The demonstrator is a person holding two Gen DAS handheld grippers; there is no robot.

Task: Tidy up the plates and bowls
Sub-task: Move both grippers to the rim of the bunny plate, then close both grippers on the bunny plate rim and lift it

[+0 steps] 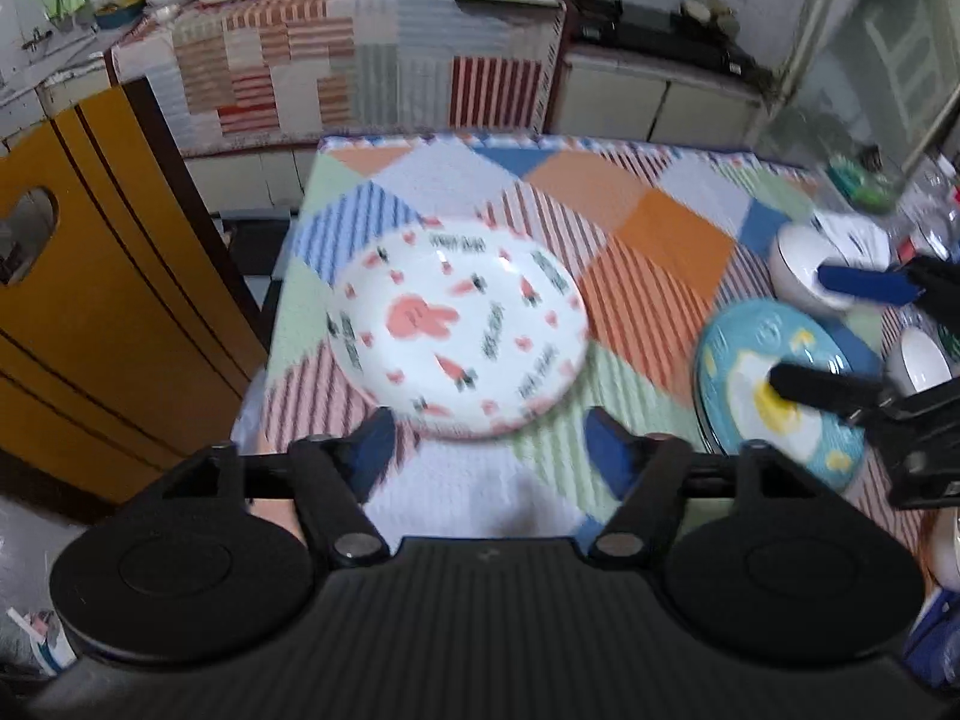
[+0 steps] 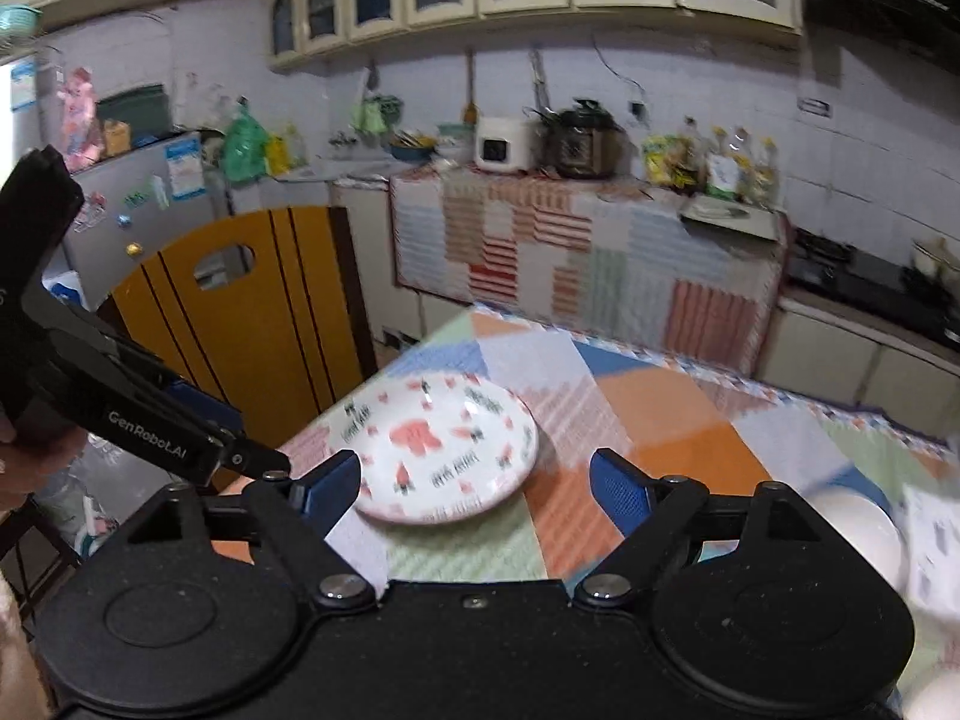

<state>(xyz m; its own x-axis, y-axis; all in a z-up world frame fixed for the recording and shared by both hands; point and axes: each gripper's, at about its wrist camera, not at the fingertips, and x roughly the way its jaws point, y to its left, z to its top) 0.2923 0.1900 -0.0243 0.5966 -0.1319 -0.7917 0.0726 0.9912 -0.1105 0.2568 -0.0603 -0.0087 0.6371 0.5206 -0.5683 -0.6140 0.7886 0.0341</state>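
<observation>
A white plate with a pink rabbit and carrots [image 1: 459, 327] lies on the patchwork tablecloth near the table's left edge; it also shows in the right wrist view [image 2: 438, 450]. My left gripper [image 1: 489, 450] is open and empty, just short of the plate's near rim. A blue plate with an egg pattern [image 1: 780, 384] lies at the right. My right gripper [image 1: 798, 336] is open above it, with nothing between its fingers; in its own view [image 2: 474, 483] it is open, facing the rabbit plate. White bowls [image 1: 804, 270] stand at the far right.
The patchwork-covered table [image 1: 600, 210] has its left edge beside a yellow chair back [image 1: 102, 300]. A counter with a cooker and bottles [image 1: 336, 18] runs behind. Another white bowl [image 2: 858, 531] and a white box [image 2: 936, 546] sit at the table's right.
</observation>
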